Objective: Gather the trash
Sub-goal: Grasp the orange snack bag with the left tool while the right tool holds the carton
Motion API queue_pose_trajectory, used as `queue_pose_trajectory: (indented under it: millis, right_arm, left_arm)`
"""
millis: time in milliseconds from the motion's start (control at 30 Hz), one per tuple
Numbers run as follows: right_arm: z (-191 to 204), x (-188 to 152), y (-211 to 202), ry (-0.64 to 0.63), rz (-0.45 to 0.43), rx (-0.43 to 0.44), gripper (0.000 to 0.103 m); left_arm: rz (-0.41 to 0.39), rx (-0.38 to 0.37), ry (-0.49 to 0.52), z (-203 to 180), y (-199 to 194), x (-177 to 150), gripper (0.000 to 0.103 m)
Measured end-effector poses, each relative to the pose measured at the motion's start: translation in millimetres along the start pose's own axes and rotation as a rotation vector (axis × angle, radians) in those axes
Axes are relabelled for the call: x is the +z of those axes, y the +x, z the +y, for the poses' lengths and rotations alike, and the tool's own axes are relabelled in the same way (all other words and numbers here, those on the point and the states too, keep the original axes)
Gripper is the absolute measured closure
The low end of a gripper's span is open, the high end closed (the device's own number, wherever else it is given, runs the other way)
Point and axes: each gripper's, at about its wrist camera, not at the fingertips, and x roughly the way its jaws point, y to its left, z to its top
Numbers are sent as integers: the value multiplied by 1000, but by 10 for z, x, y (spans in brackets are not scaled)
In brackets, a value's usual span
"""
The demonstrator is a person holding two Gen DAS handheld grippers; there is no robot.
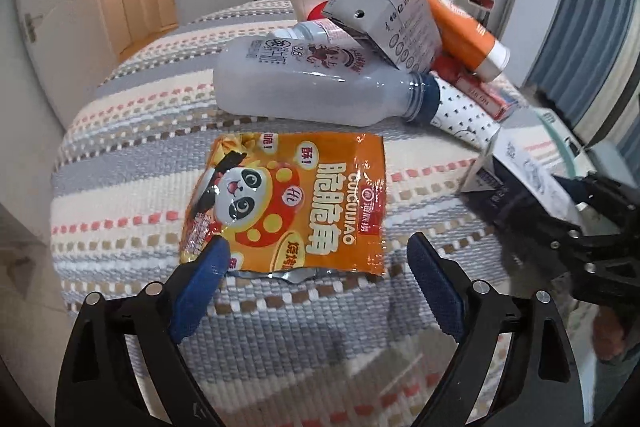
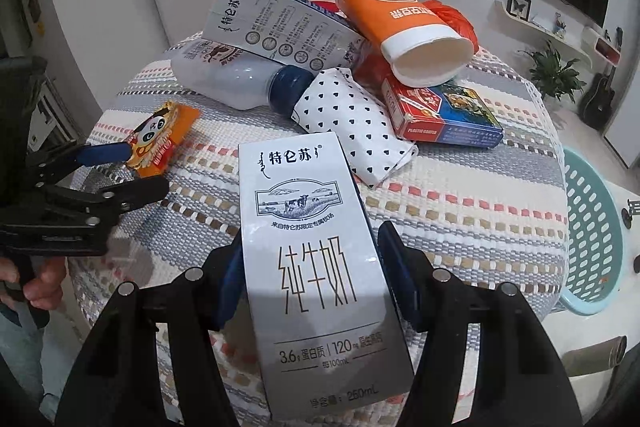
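An orange snack bag [image 1: 288, 203] with a panda on it lies flat on the striped tablecloth [image 1: 132, 163]. My left gripper [image 1: 318, 251] is open just over the bag's torn near edge. Its left fingertip [image 1: 216, 259] overlaps the bag's corner and the other stands off the bag's right side. My right gripper [image 2: 312, 247] is shut on a grey milk carton [image 2: 316, 227], pads pressed on both its sides, the carton lifted at a tilt. In the right wrist view the left gripper [image 2: 136, 171] sits at the snack bag [image 2: 160, 139].
A pile lies at the table's far side: a plastic milk bottle [image 1: 304, 87], a second milk carton [image 2: 276, 27], an orange paper cup [image 2: 404, 27], a dotted cup [image 2: 356, 123], a card box [image 2: 440, 115] and a red bag [image 2: 456, 19]. A teal basket [image 2: 592, 227] stands right of the table.
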Motion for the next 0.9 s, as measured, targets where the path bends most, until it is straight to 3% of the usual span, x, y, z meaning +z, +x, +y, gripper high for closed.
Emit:
queue_pose_trajectory:
  millis: [100,167,233,400,533,900]
  right_arm:
    - [9,-17,2,6,-3,9,44]
    - [1,-22,-6,9,-4,14,44]
    - [0,-21,-14,10,-5,17,44]
    - [3,-6,-87,4,-32,15,44]
    - [11,33,-234,-2,-76,13,44]
    - [-221,186,-784,24,-230,-30,44]
  left_arm:
    - [-10,65,35,-15,31,32,38]
    - [-16,53,30,6,18,53,49]
    - [-26,5,3,64,-6,93,68]
    - [-52,-26,-45,167,-54,139,91]
    - [-102,-59,-64,193,-235,139,98]
    - [-257,-172,-8,-178,-839,455,101]
